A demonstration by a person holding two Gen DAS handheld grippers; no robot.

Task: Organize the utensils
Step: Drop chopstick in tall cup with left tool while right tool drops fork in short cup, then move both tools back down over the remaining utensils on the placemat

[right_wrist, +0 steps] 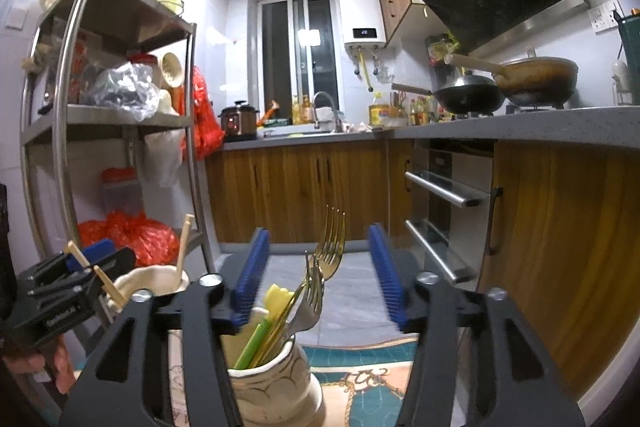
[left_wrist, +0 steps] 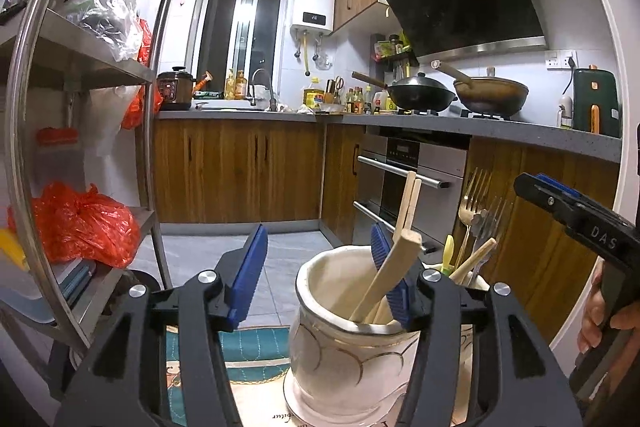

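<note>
My left gripper [left_wrist: 320, 275] is open over a white jar with gold lines [left_wrist: 344, 355]. Wooden chopsticks [left_wrist: 394, 259] stand slanted in that jar, against the right blue pad, and the other pad is well apart from them. My right gripper [right_wrist: 320, 275] is open too. Gold and silver forks [right_wrist: 326, 263] rise between its pads without touching either, standing in a second white jar [right_wrist: 276, 387] with a green and yellow utensil [right_wrist: 268, 311]. The second jar's forks [left_wrist: 474, 207] show behind the first jar. The right gripper [left_wrist: 532, 187] appears at the right edge, held by a hand [left_wrist: 600, 319].
Both jars stand on a teal patterned mat [right_wrist: 360, 375]. A steel shelf rack [right_wrist: 120, 123] with red bags stands to the left. Wooden cabinets and an oven [right_wrist: 444, 195] lie to the right, with pans [left_wrist: 424, 93] on the counter. Grey floor tiles [left_wrist: 276, 259] lie ahead.
</note>
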